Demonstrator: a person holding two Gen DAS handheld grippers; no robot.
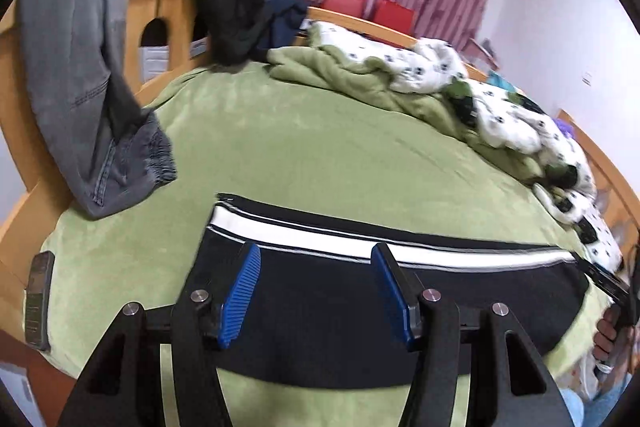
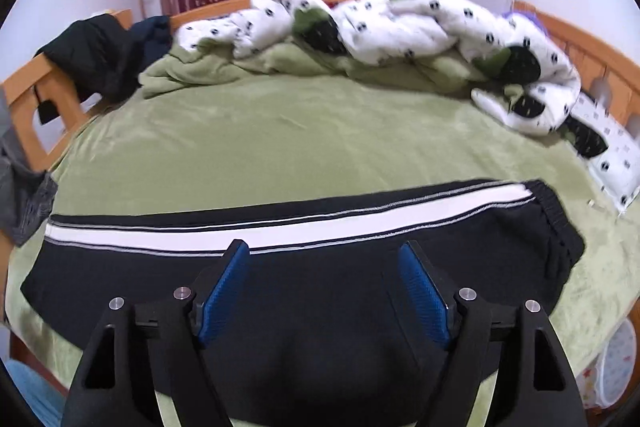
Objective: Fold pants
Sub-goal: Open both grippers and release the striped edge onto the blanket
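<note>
Green bed (image 2: 280, 147): black striped pants (image 2: 320, 291), rumpled quilt (image 2: 400, 23), remote (image 1: 38, 301).

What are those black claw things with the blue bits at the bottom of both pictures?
They are two hand-held grippers. The left gripper and the right gripper look alike: each has two angular black plastic fingers with triangular cut-outs, round silver bolt heads at the joints, and ribbed blue pads on the inner faces. No cables show. At the edge of the left view, a hand grips a black handle.

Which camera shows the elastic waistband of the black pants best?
The right wrist view: the gathered waistband lies fully visible at the right end of the black pants. In the left wrist view that end reaches the picture's right edge, and I cannot make out the waistband.
</note>
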